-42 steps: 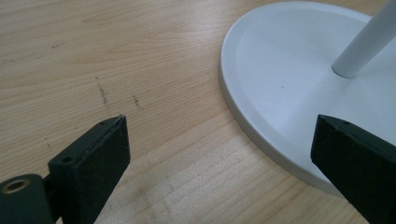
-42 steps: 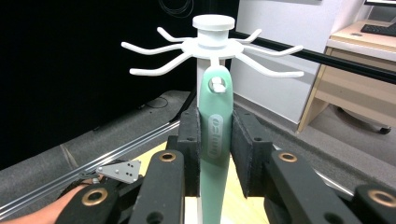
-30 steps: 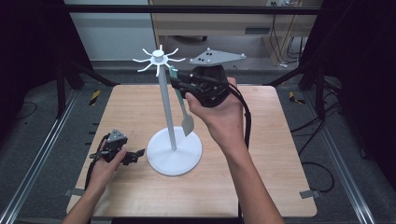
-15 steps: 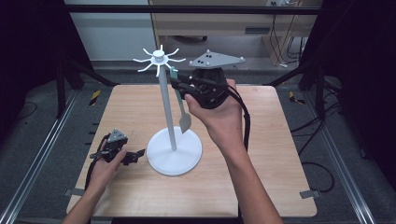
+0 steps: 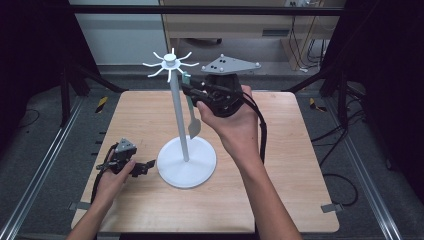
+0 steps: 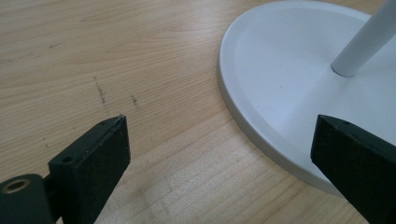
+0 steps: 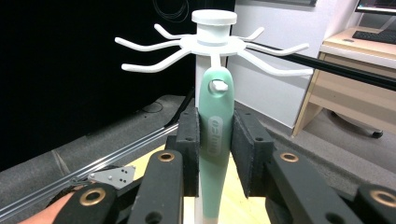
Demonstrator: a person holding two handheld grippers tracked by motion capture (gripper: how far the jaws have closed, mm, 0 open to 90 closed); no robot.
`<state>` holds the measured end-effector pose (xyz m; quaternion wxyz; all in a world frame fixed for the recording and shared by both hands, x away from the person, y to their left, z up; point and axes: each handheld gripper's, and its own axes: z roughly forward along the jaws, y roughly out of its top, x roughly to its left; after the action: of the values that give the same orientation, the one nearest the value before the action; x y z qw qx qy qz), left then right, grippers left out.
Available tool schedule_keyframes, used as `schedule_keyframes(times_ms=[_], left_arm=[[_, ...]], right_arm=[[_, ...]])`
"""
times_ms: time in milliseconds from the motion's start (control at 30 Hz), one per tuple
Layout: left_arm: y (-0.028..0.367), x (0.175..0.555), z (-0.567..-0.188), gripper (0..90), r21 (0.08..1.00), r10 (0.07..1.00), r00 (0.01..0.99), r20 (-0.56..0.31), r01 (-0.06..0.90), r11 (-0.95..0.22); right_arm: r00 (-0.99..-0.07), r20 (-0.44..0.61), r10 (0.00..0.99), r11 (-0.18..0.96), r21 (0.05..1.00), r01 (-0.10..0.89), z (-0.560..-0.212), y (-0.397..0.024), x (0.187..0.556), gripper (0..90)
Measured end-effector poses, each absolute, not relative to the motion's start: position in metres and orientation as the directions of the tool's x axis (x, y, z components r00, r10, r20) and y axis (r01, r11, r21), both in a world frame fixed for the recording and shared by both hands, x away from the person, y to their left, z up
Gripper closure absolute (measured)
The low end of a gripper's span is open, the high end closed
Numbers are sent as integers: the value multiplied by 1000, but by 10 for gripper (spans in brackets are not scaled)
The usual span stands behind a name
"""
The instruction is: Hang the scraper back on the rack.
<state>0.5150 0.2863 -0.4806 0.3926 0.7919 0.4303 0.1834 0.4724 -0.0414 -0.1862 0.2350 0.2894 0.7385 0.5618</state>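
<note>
A white utensil stand [image 5: 178, 115] rises from a round base [image 5: 186, 162] at the table's middle, with a ring of hooks [image 5: 170, 62] on top. My right gripper [image 5: 191, 91] is held high beside the hooks, shut on the green handle of a utensil [image 5: 194, 127] that hangs down along the pole. In the right gripper view the gripper [image 7: 215, 149] clamps the handle [image 7: 214, 126], and a white hook tip [image 7: 218, 86] shows through the handle's hole. My left gripper [image 5: 145, 167] rests on the table left of the base, open and empty [image 6: 219, 154].
The stand's base [image 6: 289, 93] lies just right of the left gripper's jaws, with the pole [image 6: 364, 42] behind it. Bare wooden table [image 5: 300, 150] lies to the right of the stand. Metal rails run along both sides of the table.
My right gripper has shifted slightly left toward the stand's top, carrying the utensil with it. The left gripper has stayed where it was.
</note>
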Motion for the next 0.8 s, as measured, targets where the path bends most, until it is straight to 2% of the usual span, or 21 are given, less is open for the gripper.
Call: schedule_keyframes(times_ms=[400,800], left_arm=[[286,515,-481,43,778,825,564,-45,537,-325],[286,515,-481,44,777,825,564,-46,539,-325]], right_arm=[[-718,-31,696,212,964,164,-188,-45,471,693],[-699,-36,714,227,957,182,-192,-57,467,691]])
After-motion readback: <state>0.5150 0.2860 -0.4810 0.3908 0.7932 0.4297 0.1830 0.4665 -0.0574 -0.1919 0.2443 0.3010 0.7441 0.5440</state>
